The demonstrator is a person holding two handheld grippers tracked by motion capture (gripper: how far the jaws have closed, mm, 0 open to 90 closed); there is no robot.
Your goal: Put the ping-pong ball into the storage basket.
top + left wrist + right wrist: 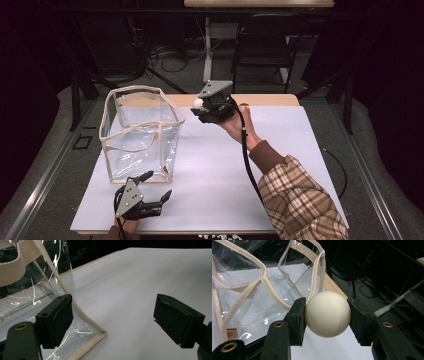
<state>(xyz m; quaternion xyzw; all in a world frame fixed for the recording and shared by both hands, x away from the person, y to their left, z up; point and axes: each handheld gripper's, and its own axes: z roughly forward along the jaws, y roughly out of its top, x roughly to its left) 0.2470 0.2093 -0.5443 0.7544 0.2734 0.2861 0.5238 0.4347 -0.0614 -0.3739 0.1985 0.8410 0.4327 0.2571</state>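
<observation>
Ball [327, 314]: clamped between the right fingers [297, 321] at its widest girth, raised beside the bag [141, 133]. Judged light, rigid, smooth, prone to squirt out. Left fingers [56, 320] apart at the bag's corner.

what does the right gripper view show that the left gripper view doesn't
Right gripper view: a cream ball clamped between the right gripper jaws, the bag's open rim beyond it, and cables on the dark floor.

Left gripper view: the left gripper with jaws wide apart and nothing between them, one jaw against the bag's bottom corner seam.

Both: the clear bag with beige trim and the white table cover.
</observation>
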